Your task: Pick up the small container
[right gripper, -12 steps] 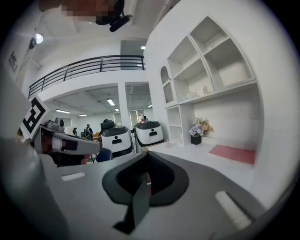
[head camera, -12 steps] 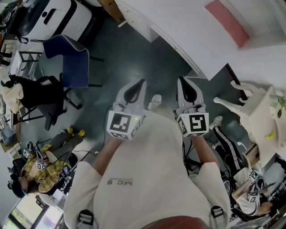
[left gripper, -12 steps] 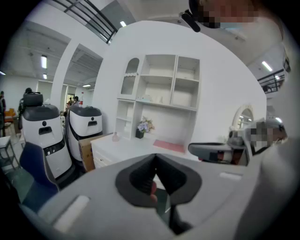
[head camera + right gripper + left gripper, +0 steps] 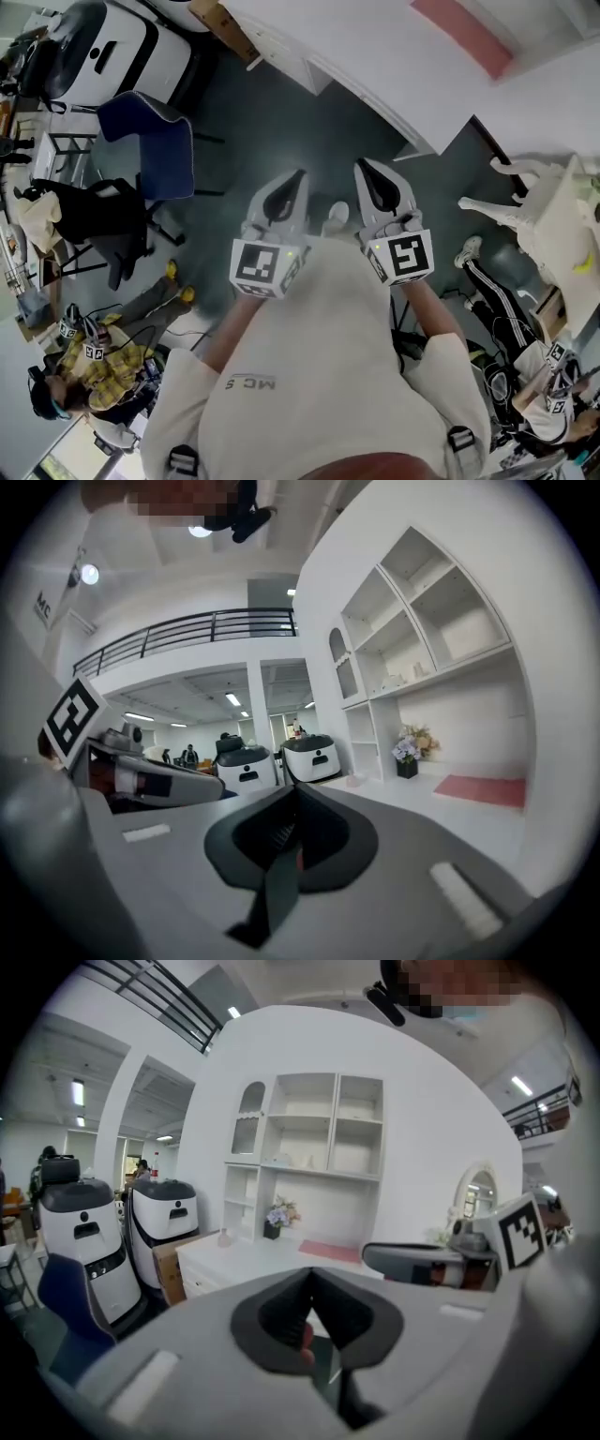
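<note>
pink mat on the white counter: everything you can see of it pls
The pink mat is a thin, plain rectangle that looks like fabric or rubber. It lies flat on the white counter below the shelf unit, to the right of the flower pot in both gripper views. Nothing rests on it.

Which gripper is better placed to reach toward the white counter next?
Right, probably: the right gripper sits nearer the white counter than the left gripper. Both are shut, held at chest level.
</note>
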`<control>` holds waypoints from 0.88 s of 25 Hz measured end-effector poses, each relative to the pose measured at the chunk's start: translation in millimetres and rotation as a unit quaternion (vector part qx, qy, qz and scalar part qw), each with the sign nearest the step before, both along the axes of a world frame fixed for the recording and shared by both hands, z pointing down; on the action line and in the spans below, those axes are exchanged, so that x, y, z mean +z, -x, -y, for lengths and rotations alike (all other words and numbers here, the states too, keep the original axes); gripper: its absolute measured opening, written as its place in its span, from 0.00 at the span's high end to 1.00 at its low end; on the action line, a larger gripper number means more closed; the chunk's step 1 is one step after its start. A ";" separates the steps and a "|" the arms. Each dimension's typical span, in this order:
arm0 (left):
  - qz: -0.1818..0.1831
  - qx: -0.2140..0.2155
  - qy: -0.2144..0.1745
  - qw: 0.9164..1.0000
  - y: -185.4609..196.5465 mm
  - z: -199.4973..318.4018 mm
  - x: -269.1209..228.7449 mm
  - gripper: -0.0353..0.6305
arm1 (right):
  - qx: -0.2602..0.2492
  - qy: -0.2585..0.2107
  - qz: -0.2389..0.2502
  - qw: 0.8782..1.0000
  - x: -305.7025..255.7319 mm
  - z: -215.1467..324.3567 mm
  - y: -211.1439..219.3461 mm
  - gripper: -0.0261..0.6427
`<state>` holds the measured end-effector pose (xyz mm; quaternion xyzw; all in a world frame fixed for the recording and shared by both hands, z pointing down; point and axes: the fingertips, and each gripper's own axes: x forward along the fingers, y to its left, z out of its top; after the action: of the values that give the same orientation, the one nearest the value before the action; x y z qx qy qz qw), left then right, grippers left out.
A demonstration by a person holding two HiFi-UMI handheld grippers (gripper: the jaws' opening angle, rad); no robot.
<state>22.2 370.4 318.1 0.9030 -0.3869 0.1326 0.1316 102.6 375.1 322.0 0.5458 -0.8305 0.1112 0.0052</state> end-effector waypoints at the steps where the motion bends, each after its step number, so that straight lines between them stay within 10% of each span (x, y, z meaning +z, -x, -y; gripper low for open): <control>1: -0.001 0.000 0.002 1.000 -1.0 -2.0 1.2 0.94 | -0.009 -0.001 0.016 1.000 0.2 -4.2 1.2 0.96; 13: -0.022 -0.057 0.011 0.998 57.1 76.3 9.2 0.94 | -0.046 0.016 0.010 0.999 12.6 74.6 34.2 0.97; 22: -0.040 -0.052 0.019 0.998 104.1 259.6 26.4 0.94 | -0.068 0.025 -0.028 0.997 37.0 246.7 88.2 0.97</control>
<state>-81.9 110.7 344.5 0.8834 -0.4255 0.0962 0.1711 14.5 128.4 359.0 0.4904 -0.8623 0.1165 0.0495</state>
